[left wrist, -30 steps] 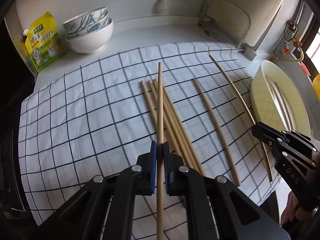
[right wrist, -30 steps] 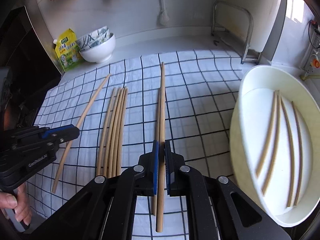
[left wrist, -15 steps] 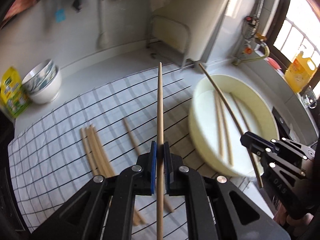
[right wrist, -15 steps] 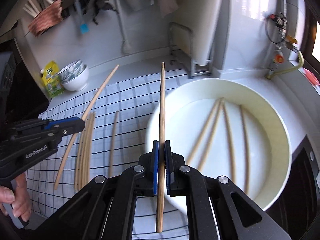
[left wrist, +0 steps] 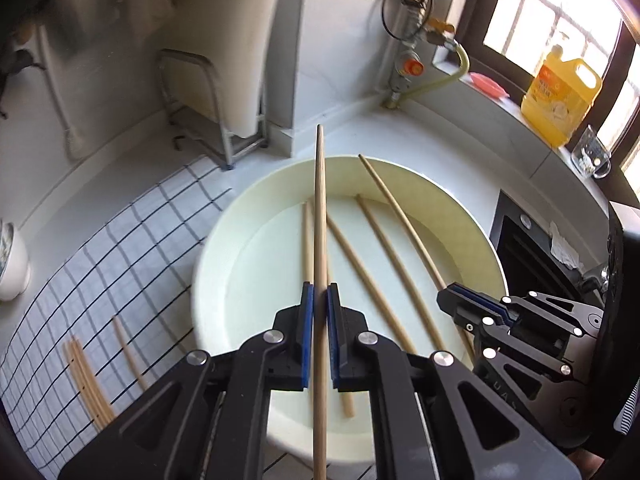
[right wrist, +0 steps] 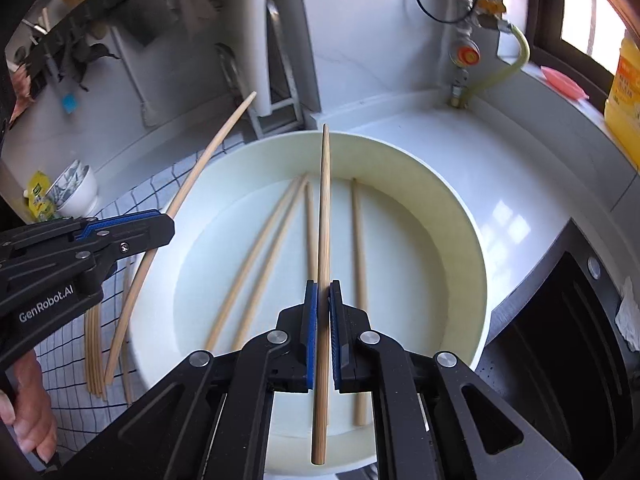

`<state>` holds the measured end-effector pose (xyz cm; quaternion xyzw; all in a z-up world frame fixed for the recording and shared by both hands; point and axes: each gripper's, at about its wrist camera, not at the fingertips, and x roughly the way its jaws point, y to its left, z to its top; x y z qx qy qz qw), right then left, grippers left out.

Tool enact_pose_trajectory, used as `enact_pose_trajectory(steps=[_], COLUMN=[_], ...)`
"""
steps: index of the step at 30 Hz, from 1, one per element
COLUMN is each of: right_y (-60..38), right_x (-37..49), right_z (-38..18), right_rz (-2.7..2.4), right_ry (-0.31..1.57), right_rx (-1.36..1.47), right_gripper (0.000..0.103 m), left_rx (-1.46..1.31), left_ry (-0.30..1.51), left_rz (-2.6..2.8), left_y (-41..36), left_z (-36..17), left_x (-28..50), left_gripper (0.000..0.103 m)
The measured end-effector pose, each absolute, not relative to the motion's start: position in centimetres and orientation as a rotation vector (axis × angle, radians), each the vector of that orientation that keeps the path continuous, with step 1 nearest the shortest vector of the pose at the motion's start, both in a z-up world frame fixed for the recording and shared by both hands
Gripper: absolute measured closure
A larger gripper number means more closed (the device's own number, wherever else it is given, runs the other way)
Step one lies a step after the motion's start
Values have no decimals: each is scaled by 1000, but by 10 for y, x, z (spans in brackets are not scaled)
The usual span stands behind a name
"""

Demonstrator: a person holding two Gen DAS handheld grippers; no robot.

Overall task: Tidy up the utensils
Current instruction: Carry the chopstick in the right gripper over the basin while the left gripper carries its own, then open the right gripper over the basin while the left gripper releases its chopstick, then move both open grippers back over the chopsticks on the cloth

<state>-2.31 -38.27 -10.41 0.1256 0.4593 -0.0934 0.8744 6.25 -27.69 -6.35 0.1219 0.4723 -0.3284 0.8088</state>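
Note:
My left gripper [left wrist: 318,296] is shut on a wooden chopstick [left wrist: 319,208] and holds it above the round cream basin [left wrist: 224,232]. My right gripper [right wrist: 323,292] is shut on another chopstick [right wrist: 323,208], also above the basin [right wrist: 460,208]. Several chopsticks [right wrist: 256,256] lie on the basin floor. In the left wrist view the right gripper [left wrist: 460,300] is at the right with its chopstick [left wrist: 400,216]. In the right wrist view the left gripper [right wrist: 156,228] is at the left with its chopstick [right wrist: 200,168]. More chopsticks [left wrist: 86,380] lie on the checked cloth [left wrist: 120,240].
A white bowl [right wrist: 78,196] and a yellow packet [right wrist: 38,200] stand at the cloth's far left. A metal rack [left wrist: 208,112] stands behind the cloth. A yellow bottle [left wrist: 560,96] and a glass [left wrist: 590,158] sit on the window ledge. A black stove [right wrist: 560,320] is right of the basin.
Both grippers have swung right from the checked cloth to above the basin, each still shut on its chopstick.

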Motion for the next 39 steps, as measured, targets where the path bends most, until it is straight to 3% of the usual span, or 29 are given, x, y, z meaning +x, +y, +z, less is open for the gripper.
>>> enact_pose_trajectory(steps=[14,17,18,21,39], right_y=[-413,-414,-415,-417,-379], right_x=[-7,-8,-9,-12,-28], right_z=[-144,-144,-142,-135,-100], right_rz=[-160,-163,-165,-169,-117], right_ry=[1037,1041,1033,1013,972], right_rx=[311,309,309,307,257], right_gripper=[97,96,94,80,66], left_rx=[350,350,352,344,288], left_ry=[1115,1110,1103,1090,1040], left_rz=[-657,-633,-621,-601,-519], left_y=[-313,-310,-308,-301,-231], left_z=[-115,-114,-112,-106,-65], left_x=[81,83,83,83,63], left_gripper=[95,79,69,59,52])
